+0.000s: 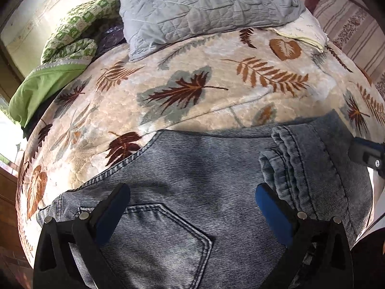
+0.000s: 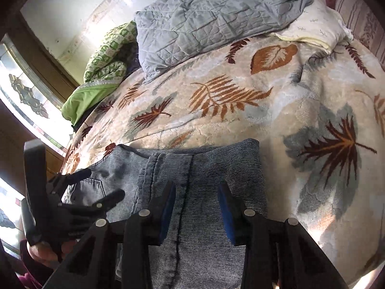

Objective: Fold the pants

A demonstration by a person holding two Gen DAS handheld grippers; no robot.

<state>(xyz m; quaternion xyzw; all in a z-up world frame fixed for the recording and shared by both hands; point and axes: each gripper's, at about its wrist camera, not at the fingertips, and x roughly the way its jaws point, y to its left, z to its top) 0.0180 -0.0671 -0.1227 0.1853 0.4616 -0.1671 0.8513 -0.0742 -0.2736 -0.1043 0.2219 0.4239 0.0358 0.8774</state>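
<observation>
Nearest the lens, the left gripper hovers over the pants with its jaws spread wide, gripping nothing. The right gripper stands over the folded-over leg, its jaws parted to either side of a seam; whether the pads press the cloth I cannot tell. The pants, faded blue denim, lie folded on the near edge of the bed, on a leaf-print blanket. Farther back rest a grey quilted pillow and a green patterned quilt, well apart from the denim. The back pocket shows plainly under the left gripper. Only the right wrist view shows a stained-glass window.
</observation>
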